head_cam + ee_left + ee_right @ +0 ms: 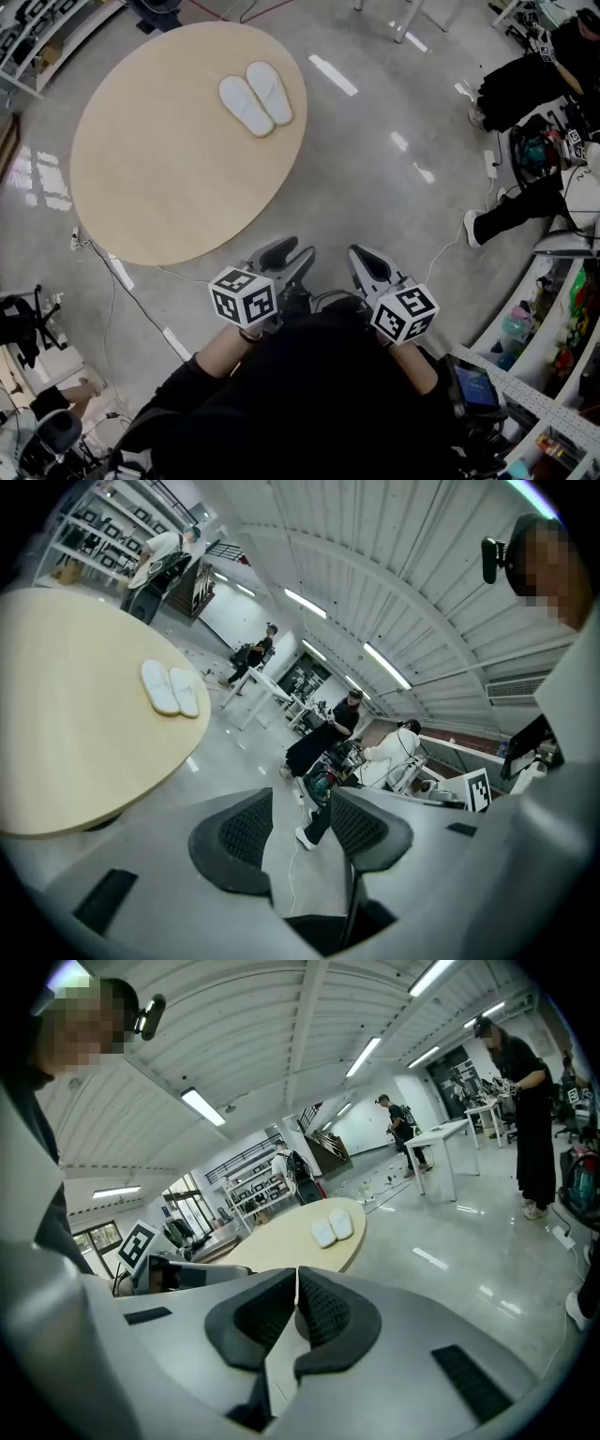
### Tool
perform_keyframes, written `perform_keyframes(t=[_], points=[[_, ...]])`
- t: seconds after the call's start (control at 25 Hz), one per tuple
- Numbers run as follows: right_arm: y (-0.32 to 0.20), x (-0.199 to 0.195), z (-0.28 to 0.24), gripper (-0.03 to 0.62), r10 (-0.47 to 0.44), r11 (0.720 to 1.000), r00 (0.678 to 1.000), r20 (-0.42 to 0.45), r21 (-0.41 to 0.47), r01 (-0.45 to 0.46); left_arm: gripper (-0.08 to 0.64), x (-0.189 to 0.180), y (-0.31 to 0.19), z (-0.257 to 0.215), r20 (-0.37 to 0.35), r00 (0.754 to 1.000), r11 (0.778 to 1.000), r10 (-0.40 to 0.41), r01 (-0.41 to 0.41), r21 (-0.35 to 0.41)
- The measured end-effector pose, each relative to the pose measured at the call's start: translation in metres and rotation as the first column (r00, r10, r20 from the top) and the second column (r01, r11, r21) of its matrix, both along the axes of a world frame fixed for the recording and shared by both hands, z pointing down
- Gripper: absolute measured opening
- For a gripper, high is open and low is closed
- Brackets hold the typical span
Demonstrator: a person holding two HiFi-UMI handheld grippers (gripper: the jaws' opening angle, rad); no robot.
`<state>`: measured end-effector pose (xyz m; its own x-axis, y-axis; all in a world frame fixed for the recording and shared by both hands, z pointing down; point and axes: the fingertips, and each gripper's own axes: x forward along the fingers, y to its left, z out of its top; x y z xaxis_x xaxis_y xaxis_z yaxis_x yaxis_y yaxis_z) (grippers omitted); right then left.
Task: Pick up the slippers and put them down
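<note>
Two white slippers point(255, 98) lie side by side, soles down, on the far side of a round wooden table point(169, 178). They also show in the left gripper view as slippers point(171, 688) on the table point(66, 714), and small and distant in the right gripper view as slippers point(332, 1226) on the table point(281, 1246). Both grippers are held close to the person's body, well short of the table. My left gripper point(291, 258) point(300, 810) is open with only floor visible between its pads. My right gripper point(367, 262) point(297, 1302) is shut with nothing in it.
Grey polished floor separates me from the table, with a cable point(131, 300) and a power strip point(175, 343) near the table's foot. People in black point(525, 84) sit at the right. Cluttered shelves point(553, 347) stand at the lower right. A white desk point(450, 1133) stands beyond the table.
</note>
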<state>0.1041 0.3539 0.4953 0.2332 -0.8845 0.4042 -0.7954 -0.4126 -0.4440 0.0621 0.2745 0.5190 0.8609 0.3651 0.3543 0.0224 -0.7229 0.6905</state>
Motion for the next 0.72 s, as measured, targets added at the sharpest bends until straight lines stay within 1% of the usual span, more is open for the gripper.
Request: perform_keyframes(t=[0.08,0.2,0.32,0.4,0.48,0.56,0.64,0.72], points=[[-0.017,0.013,0.002,0.018,-0.017,1.0,1.0,0.011,-0.004,0.017,0.207,0.008,-0.018,0.002,0.004,0.999,0.999,-0.032,0.032,-0.008],[-0.046,0.035,0.007,0.018,-0.064,0.998,0.997,0.033,0.006,0.064,0.207,0.023,-0.042,0.005,0.013,0.995,0.995,-0.096,0.096,-0.001],[-0.08,0.055,0.011,0.018,-0.145,0.989,0.988,0.049,0.027,0.144,0.207,0.037,-0.07,0.005,0.018,0.985,0.985,-0.171,0.171,0.023],[-0.112,0.071,0.012,0.018,-0.236,0.971,0.971,0.049,0.055,0.233,0.207,0.048,-0.097,0.004,0.017,0.967,0.966,-0.254,0.253,0.052],[-0.145,0.091,0.011,0.018,-0.333,0.94,0.942,0.039,0.089,0.329,0.207,0.062,-0.126,0.002,0.016,0.935,0.933,-0.353,0.351,0.086],[-0.165,0.115,0.007,0.018,-0.39,0.917,0.92,0.033,0.108,0.384,0.207,0.079,-0.141,-0.002,0.017,0.906,0.902,-0.423,0.42,0.103],[-0.173,0.142,0.001,0.018,-0.416,0.905,0.909,0.034,0.116,0.41,0.207,0.102,-0.143,-0.008,0.015,0.891,0.886,-0.454,0.449,0.114],[-0.178,0.169,-0.005,0.018,-0.44,0.893,0.897,0.034,0.127,0.432,0.207,0.131,-0.14,-0.017,0.004,0.887,0.878,-0.462,0.457,0.141]])
